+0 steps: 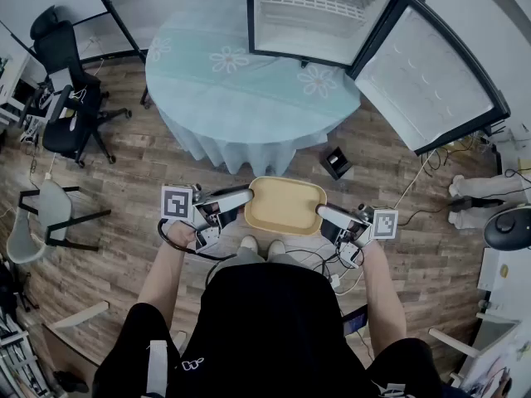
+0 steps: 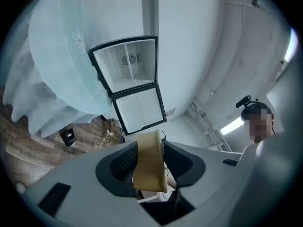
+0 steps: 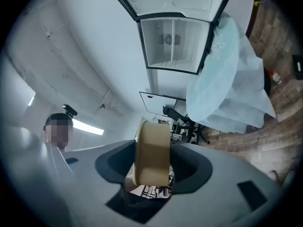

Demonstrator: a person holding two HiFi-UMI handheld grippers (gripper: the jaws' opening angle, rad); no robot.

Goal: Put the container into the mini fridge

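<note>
A person standing on a wood floor carries a tan container (image 1: 286, 206) level at waist height, well short of the round table (image 1: 241, 98) draped in a pale blue floral cloth. The left gripper (image 1: 245, 199) pinches the container's left end and the right gripper (image 1: 323, 214) pinches its right end, each with the rim clamped between its jaws. Ahead, the mini fridge (image 1: 319, 15) appears to stand on the table's far side, its door (image 1: 431, 77) swung wide to the right and its white interior exposed.
</note>
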